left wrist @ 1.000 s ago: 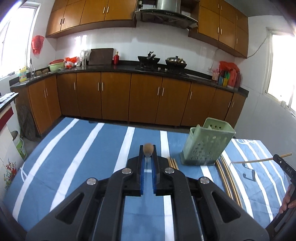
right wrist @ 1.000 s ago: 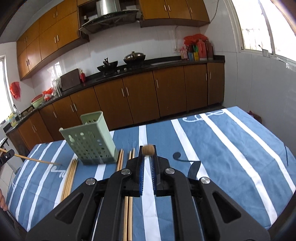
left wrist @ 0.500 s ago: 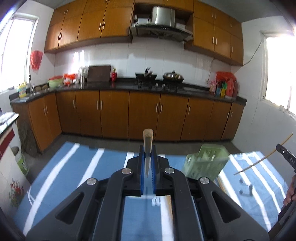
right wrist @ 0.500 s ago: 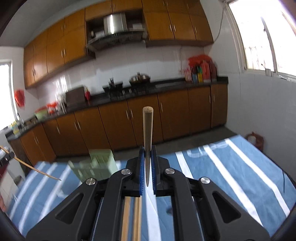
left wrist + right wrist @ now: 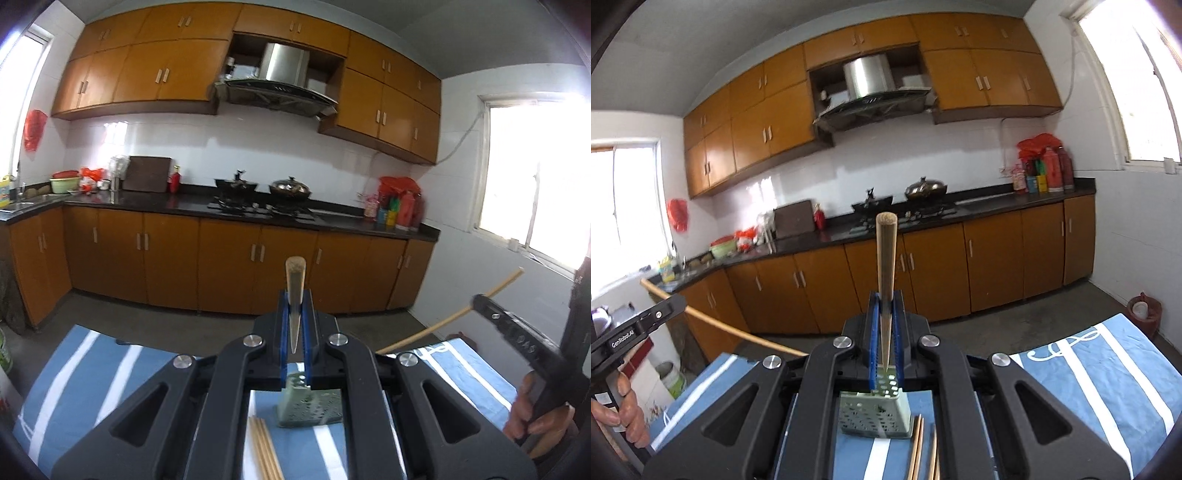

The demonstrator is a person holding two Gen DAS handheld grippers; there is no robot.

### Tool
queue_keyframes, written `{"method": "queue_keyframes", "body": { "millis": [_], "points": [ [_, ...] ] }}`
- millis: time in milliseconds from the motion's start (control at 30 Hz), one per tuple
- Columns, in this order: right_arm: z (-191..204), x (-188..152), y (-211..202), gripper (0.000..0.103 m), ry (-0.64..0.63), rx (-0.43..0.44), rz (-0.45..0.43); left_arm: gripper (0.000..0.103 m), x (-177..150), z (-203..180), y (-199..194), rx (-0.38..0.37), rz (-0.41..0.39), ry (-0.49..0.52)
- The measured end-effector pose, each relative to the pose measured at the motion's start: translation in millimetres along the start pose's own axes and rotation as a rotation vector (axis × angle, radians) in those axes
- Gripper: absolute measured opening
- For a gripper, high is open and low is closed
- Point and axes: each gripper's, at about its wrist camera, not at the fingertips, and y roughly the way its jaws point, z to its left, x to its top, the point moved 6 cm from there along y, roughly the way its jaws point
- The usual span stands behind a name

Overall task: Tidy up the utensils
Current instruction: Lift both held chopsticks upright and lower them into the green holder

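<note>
My left gripper (image 5: 294, 295) is shut on a wooden chopstick (image 5: 294, 288) that stands nearly upright between the blue pads. My right gripper (image 5: 885, 295) is shut on another wooden chopstick (image 5: 885, 266), also upright. A pale green perforated utensil holder (image 5: 308, 406) stands on the blue striped tablecloth below and just behind both grippers; it also shows in the right wrist view (image 5: 873, 413). Several loose chopsticks (image 5: 264, 448) lie on the cloth beside the holder, and also in the right wrist view (image 5: 918, 446). Each view shows the other gripper with its chopstick at the side.
The table has a blue and white striped cloth (image 5: 85, 369). Brown kitchen cabinets (image 5: 229, 266), a stove with pots (image 5: 258, 188) and a window (image 5: 532, 173) are behind. A person's hand (image 5: 535, 424) holds the right gripper.
Both grippers have lifted and tilted up, so the chopsticks now stand upright and the holder sits low under the jaws. The two grippers have come closer together.
</note>
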Motion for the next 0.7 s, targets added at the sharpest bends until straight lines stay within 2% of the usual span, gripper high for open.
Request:
{"method": "queue_keyframes", "body": {
  "millis": [267, 567, 700],
  "points": [
    [2, -23, 37, 0.007, -0.006, -0.009, 0.108, 0.007, -29, -15, 39, -0.021, 0.093, 0.024],
    [0, -48, 61, 0.008, 0.009, -0.019, 0.199, 0.008, -63, -5, 80, -0.007, 0.194, 0.010],
    [-1, -52, 62, 0.008, 0.015, -0.016, 0.207, 0.009, -67, 0, 83, 0.004, 0.202, -0.003]
  ]
}}
